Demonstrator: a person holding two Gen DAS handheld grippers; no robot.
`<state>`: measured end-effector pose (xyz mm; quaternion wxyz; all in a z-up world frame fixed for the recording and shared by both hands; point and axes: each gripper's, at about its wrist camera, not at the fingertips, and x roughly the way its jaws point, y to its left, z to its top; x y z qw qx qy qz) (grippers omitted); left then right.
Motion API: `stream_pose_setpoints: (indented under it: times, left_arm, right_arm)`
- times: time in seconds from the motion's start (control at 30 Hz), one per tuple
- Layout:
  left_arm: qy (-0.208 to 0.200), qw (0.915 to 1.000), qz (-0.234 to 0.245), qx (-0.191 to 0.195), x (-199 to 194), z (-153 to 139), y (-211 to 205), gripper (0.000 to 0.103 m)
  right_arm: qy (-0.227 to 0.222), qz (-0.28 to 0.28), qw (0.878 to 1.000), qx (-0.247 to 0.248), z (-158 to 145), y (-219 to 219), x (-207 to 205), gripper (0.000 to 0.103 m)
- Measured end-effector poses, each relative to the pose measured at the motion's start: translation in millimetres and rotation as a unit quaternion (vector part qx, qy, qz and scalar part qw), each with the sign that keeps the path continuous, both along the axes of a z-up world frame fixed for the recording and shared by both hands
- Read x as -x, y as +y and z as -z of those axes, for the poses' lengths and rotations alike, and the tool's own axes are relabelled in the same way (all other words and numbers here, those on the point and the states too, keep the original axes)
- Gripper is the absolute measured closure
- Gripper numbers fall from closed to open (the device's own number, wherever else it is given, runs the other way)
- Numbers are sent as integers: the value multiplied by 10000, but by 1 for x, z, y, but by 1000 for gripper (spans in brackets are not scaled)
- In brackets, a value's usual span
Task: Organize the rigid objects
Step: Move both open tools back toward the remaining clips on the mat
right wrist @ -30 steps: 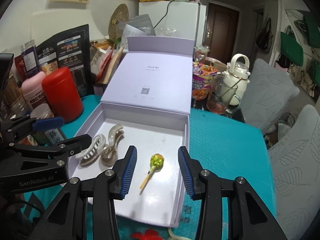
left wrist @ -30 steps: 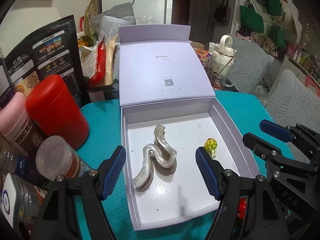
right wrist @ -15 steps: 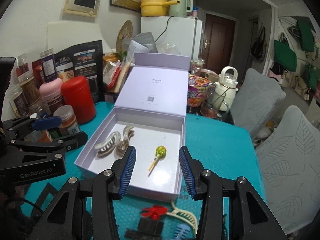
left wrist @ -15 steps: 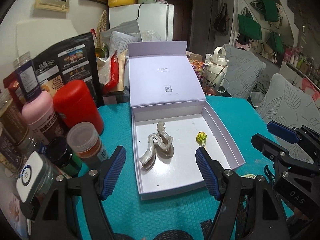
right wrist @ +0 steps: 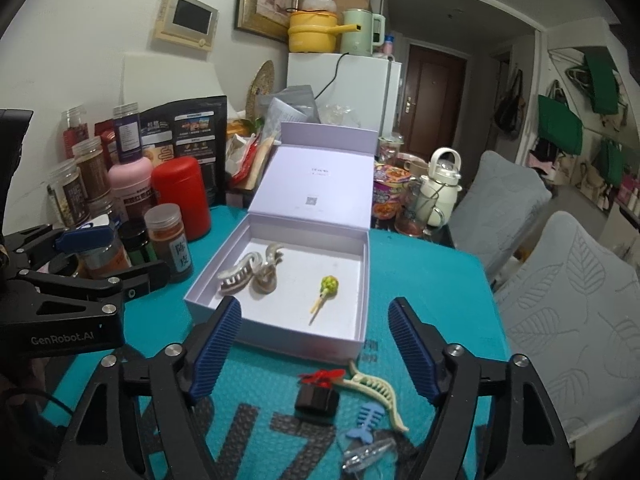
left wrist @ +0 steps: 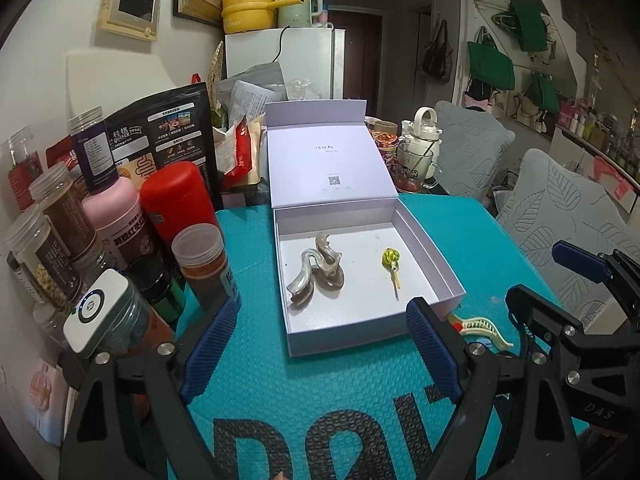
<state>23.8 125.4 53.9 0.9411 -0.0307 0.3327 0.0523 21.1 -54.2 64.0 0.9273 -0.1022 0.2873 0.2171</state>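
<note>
A: grippers? both empty, right gripper (right wrist: pixel 314 344) and left gripper (left wrist: pixel 324 346) have jaws opening, nothing between them

B: where's the stuff

A: box (right wrist: pixel 362 280) sits just ahead of both, lid up. Inside it, pearly hair clip (right wrist: pixel 250 274) ahead-left of the right gripper, lollipop (right wrist: pixel 326 290) dead ahead. Still loose on the mat, right under the right gripper: cream hair clip (right wrist: pixel 374 392), small black box with red bow (right wrist: pixel 318 396), blue fishbone clip (right wrist: pixel 366 420), a clear item (right wrist: pixel 366 452) I can't identify

B: handling?

A: guessing all light, hard plastic. Cream clip looks curved and smooth, could skid out, so I'd pinch across the spine mid-length, not the teeth, they look snappable. Black box: flat sides, easy squeeze

B: view differences?

A: left wrist shows only the cream clip's end (left wrist: pixel 478 326) poking past its right finger, misses the bow box, the fishbone and the clear thing. It does show the white device (left wrist: pixel 98 318) on the jars beside its left finger; right wrist barely does
</note>
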Motion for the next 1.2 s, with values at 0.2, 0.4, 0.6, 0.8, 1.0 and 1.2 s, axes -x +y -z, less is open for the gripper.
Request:
stream_pose_setpoints:
  times: [0.2, 0.4, 0.6, 0.8, 1.0, 1.2]
  left_arm:
    - [-46, 9999, 130, 40, 20, 2, -3, 16]
    - [-2, 9994, 327, 91, 32, 11, -8, 16]
    - [49, 9993, 347, 100, 41, 20, -14, 16]
    - [134, 9990, 393, 140, 44, 34, -21, 16]
    - [248, 9977, 587, 225, 43, 47, -35, 16]
    - [351, 9956, 764, 424, 39, 60, -49, 16]
  right_arm:
    - [36, 92, 9999, -70, 4, -5, 21, 22]
    - [114, 155, 9998, -99, 11, -11, 36, 22]
    - [171, 247, 9995, -108, 20, -17, 48, 22]
    - [375, 389, 9982, -246, 39, -32, 59, 22]
    - [537, 553, 9969, -135, 60, -51, 63, 22]
    - [768, 699, 9944, -184, 79, -74, 59, 22]
